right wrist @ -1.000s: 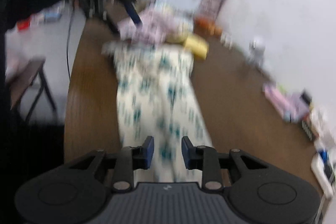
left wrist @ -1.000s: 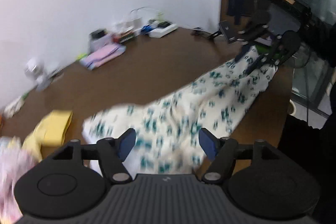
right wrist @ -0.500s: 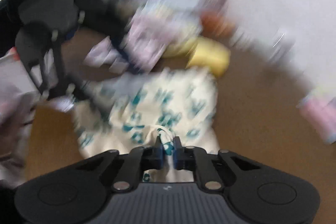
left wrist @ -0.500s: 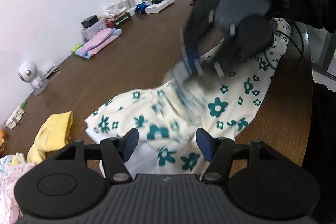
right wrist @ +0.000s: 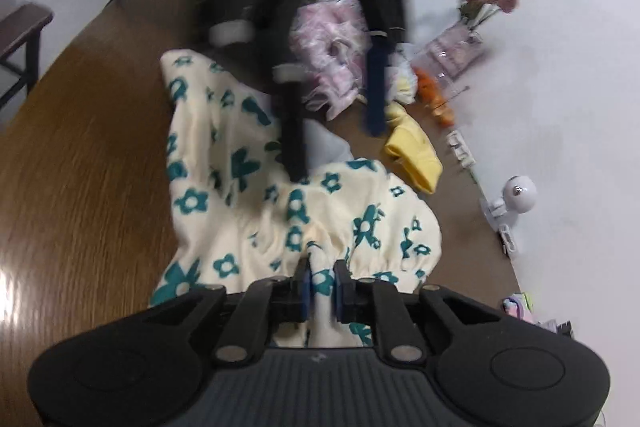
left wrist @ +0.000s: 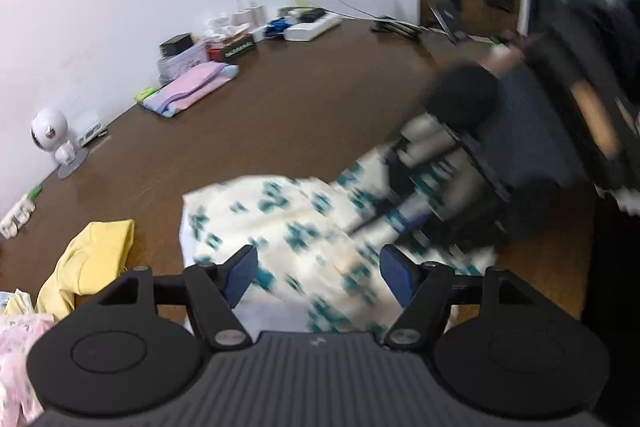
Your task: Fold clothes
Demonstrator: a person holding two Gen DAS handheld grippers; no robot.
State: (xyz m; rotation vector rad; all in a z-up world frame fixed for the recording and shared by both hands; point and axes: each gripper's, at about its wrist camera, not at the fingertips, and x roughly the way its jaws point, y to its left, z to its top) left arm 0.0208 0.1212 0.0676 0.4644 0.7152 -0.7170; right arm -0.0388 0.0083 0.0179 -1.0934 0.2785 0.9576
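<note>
Pinching a gathered fold of the cream floral garment, the right gripper eases slightly; the left gripper, at twelve o'clock, spreads wider, empty.

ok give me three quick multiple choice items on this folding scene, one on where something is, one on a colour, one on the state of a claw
1. Where does the yellow garment lie on the table?
A. beside the floral garment
B. on top of the pink folded cloth
C. on the floor

2. What colour are the flowers on the floral garment?
A. red
B. teal
C. orange

3. How does the right claw stand?
A. wide apart over bare wood
B. out of view
C. nearly shut, with floral fabric between its pads

Answers: 1 A, it lies apart, just past the cream edge. 2 B, teal flowers on cream. 3 C, fabric bunches between the pads, though the jaws are opening.
</note>
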